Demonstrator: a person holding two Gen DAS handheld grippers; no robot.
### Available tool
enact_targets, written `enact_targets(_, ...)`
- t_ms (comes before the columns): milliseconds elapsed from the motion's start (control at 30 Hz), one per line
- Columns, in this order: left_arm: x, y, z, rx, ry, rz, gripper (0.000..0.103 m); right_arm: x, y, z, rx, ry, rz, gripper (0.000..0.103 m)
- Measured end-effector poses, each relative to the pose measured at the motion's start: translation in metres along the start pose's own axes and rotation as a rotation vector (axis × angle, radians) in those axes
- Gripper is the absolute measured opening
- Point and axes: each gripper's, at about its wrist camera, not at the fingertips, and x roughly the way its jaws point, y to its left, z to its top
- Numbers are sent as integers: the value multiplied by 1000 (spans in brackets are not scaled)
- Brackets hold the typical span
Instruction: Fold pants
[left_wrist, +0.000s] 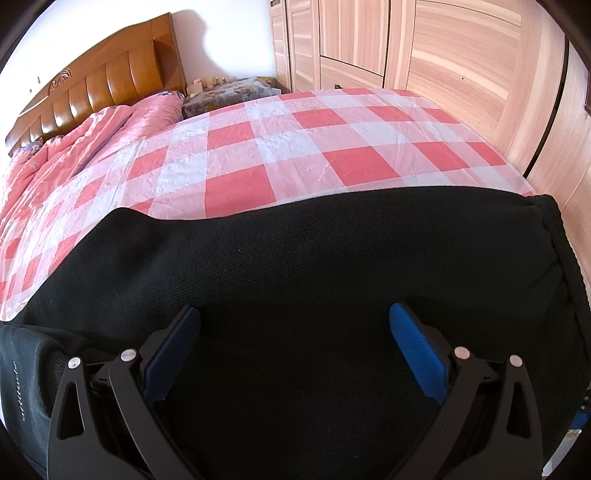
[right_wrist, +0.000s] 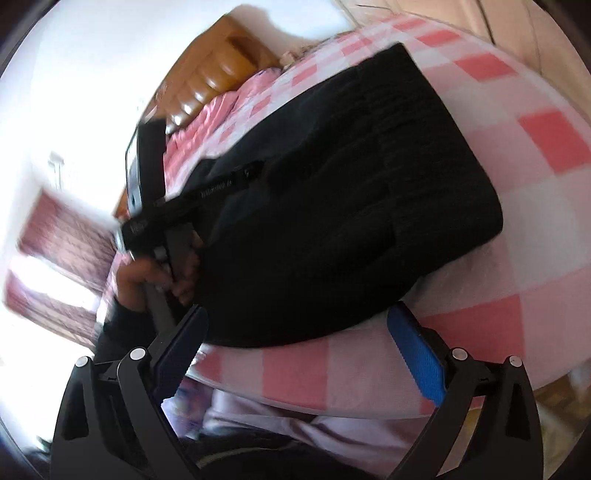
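The black pants (left_wrist: 295, 266) lie folded in a thick flat block on the red-and-white checked bed sheet (left_wrist: 280, 147). My left gripper (left_wrist: 294, 332) is open, low over the pants, with both blue pads (left_wrist: 417, 354) above the black cloth and nothing between them. In the right wrist view the pants (right_wrist: 351, 192) lie on the sheet near the bed's edge. My right gripper (right_wrist: 295, 332) is open and empty at the near edge of the pants, over the bed edge. The left gripper's body and the hand holding it (right_wrist: 159, 236) show at the pants' left side.
A pink quilt (left_wrist: 74, 155) lies bunched by the wooden headboard (left_wrist: 103, 85). A bedside stand with small items (left_wrist: 229, 92) sits beyond the bed. Wooden wardrobe doors (left_wrist: 424, 48) line the far side. The right wrist view is blurred.
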Motion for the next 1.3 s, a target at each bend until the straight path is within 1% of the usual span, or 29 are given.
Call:
enact_targets(33, 0, 0, 0, -1, 0, -1, 102, -3, -7, 3, 66, -30, 21, 93)
enact_targets(67, 0, 0, 0, -1, 0, -1, 102, -4, -11, 6, 114, -63, 20, 91)
enact_targets(100, 0, 0, 0, 0, 0, 0, 102, -5, -16, 8, 163, -105, 25, 91)
enact_targets(200, 0, 0, 0, -1, 0, -1, 102, -4, -15, 9, 212, -207, -3, 91)
enact_targets(233, 0, 0, 0, -2, 0, -3, 102, -3, -13, 9, 208, -227, 7, 94)
enact_targets(267, 0, 0, 0, -4, 1, -4, 102, 0, -10, 9, 194, -231, 24, 94)
enact_targets(333, 1, 0, 0, -6, 1, -7, 102, 12, 1, 7, 114, -137, 34, 93)
enact_targets(367, 1, 0, 0, -6, 1, -8, 102, 17, 7, 4, 73, -92, 21, 93)
enact_targets(400, 1, 1, 0, -5, 1, -7, 102, 19, 14, -2, 25, -78, -9, 92)
enact_targets(433, 1, 1, 0, -7, 1, -8, 102, 20, 17, -3, 12, -83, -26, 90)
enact_targets(467, 1, 1, 0, -7, 1, -9, 102, 18, 16, -3, 19, -99, -45, 88)
enact_targets(500, 1, 1, 0, -8, 1, -10, 102, 16, 13, -1, 43, -132, -70, 83)
enact_targets(567, 1, 1, 0, -8, 1, -10, 102, 11, 4, 4, 77, -232, -99, 81)
enact_targets(600, 1, 1, 0, -8, 1, -10, 102, 11, 1, 5, 84, -253, -90, 77)
enact_targets(633, 1, 1, 0, -8, 1, -8, 102, 14, 3, 7, 72, -266, -102, 77)
enact_targets(700, 1, 1, 0, -8, 1, -9, 102, 19, 13, 5, 30, -270, -157, 77)
enact_targets(767, 1, 1, 0, -8, 1, -9, 102, 22, 18, -1, -18, -297, -199, 76)
enact_targets(833, 0, 1, -1, -6, -1, -6, 102, 20, 15, -2, -19, -309, -229, 63)
enact_targets(867, 0, 1, -1, -5, -2, -4, 102, 21, 15, -2, -12, -310, -228, 61)
enact_targets(933, 0, 1, -1, -2, -3, 1, 102, 17, 8, -1, 3, -310, -223, 50)
enact_targets(1000, -1, -1, -1, 7, -8, 15, 102, 13, 4, -3, -1, -315, -222, 45)
enact_targets(1033, -2, -4, -1, 17, -16, 34, 102, 12, 4, -4, -11, -321, -225, 40)
enact_targets(1100, -9, -10, -2, 46, -46, 92, 102, 9, 7, -8, -32, -337, -229, 34)
enact_targets(1133, -14, -13, -2, 58, -64, 113, 98, 6, 8, -9, -41, -347, -228, 31)
enact_targets(1167, -26, -14, -4, 65, -98, 113, 96, 4, 9, -10, -48, -353, -229, 30)
enact_targets(1200, -35, -13, -4, 58, -115, 97, 96, 2, 10, -11, -59, -356, -231, 29)
enact_targets(1233, -54, -7, -4, 30, -154, 66, 96, 2, 12, -11, -61, -356, -234, 29)
enact_targets(1267, -70, -1, -5, 5, -192, 68, 96, 0, 12, -12, -63, -357, -235, 29)
enact_targets(1300, -87, 8, -6, -20, -231, 89, 96, 0, 14, -12, -66, -360, -237, 29)
